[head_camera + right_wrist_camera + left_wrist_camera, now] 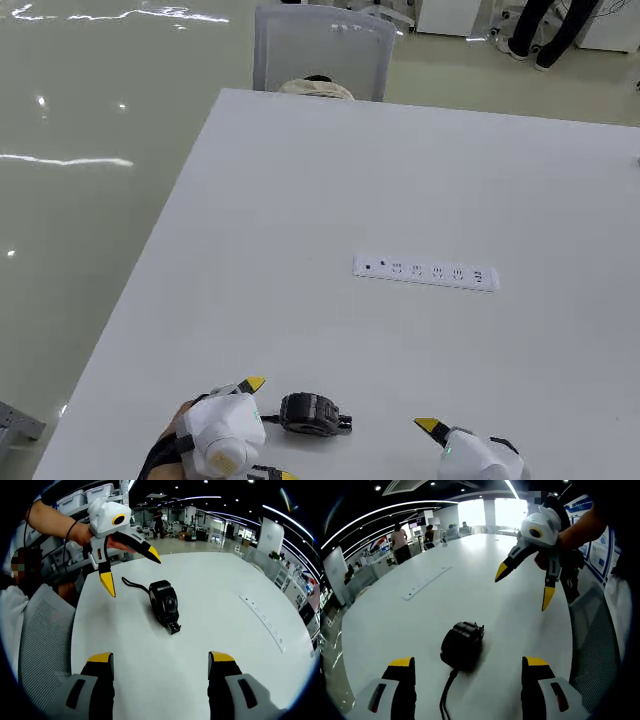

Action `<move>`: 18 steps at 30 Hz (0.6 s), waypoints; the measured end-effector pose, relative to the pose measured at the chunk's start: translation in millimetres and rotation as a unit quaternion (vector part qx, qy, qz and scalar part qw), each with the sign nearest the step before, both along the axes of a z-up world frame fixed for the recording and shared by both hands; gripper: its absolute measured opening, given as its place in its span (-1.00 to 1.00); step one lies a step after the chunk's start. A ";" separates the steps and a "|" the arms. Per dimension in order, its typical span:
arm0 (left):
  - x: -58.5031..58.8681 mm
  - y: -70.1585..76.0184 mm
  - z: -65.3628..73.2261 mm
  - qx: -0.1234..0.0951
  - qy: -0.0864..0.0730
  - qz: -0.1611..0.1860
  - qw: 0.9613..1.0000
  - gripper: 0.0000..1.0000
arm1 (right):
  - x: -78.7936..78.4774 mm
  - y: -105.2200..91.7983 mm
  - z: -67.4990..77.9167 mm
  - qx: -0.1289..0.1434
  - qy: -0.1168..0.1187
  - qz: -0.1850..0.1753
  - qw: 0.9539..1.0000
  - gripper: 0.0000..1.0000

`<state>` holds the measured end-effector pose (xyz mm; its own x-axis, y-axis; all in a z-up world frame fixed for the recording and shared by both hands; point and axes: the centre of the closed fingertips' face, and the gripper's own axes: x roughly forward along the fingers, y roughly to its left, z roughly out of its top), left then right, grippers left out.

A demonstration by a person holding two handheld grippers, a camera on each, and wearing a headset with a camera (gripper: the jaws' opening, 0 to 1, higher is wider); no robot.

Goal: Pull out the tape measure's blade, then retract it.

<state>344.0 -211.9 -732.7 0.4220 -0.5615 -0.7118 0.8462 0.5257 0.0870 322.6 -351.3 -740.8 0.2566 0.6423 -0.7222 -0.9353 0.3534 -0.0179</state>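
left gripper (468, 661) jaws spread wide, nothing held. right gripper (161, 657) same: spread, empty. black tape measure (312, 413) lies on the white table (300, 200) near the front edge, between the two grippers, just ahead of the left one's tips, not touched. blade is in. its black cord (131, 584) trails toward the left gripper. power strip (425, 272) sits well apart, further in.

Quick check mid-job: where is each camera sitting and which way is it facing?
Head view: above the table, facing down at the tape measure; left gripper and hand at bottom.
Left gripper view: along its open jaws, past the tape measure, to the right gripper.
Right gripper view: faces the opposite way, at left gripper and forearm.
All three show the tape measure and power strip.
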 end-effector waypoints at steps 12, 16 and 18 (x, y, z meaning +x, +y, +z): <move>7.7 -8.8 -6.0 0.012 0.009 -0.055 0.998 0.64 | 15.0 18.6 -13.6 -0.011 0.010 0.056 0.998 0.50; 13.0 -10.1 -6.5 0.011 0.012 -0.068 0.998 0.61 | 19.5 21.4 -21.5 -0.020 0.013 0.073 0.997 0.50; 15.1 -11.1 -7.1 0.012 0.014 -0.074 0.997 0.61 | 21.2 22.9 -24.3 -0.021 0.016 0.078 0.997 0.49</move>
<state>359.1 -223.0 -739.8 0.3152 -0.5993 -0.7358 0.9168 0.3925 0.0730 343.8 -328.3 -765.0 0.1313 0.6416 -0.7557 -0.9793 0.2023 0.0016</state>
